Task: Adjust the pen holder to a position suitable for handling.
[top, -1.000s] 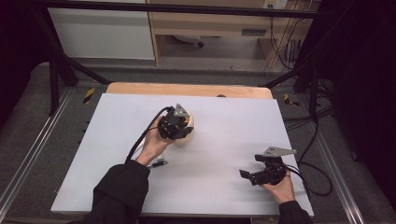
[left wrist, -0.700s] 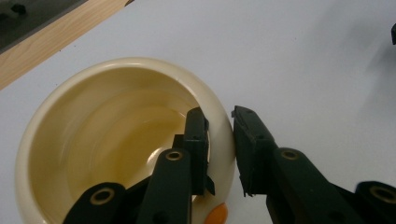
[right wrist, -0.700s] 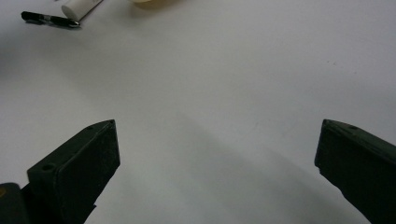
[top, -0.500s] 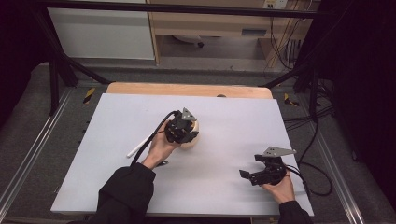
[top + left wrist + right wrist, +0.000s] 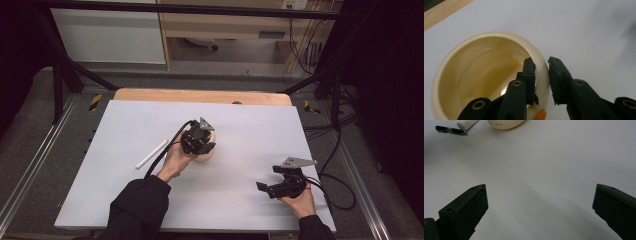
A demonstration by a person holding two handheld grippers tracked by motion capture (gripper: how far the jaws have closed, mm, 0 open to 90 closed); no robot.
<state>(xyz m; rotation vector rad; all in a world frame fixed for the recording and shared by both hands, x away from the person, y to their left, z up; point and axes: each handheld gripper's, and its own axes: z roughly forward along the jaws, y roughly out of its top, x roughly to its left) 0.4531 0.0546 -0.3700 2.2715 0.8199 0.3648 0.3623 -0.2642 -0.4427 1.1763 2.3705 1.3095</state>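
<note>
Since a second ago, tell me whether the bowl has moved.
Yes. The bowl, gripped by the left tongs, has shifted right and toward the person, away from the table's wooden edge.

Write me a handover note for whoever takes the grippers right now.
Left gripper: fingers straddle the rim of the cream bowl, one inside, one outside; it looks gripped, near the table's middle.
Right gripper: open, holding nothing, resting over the white table at the near right.
White stick lies left of the bowl; a black pen lies near it.
Done: bowl's rim taken.
Left: moving the bowl, destination unclear; stick and pen untouched.
</note>
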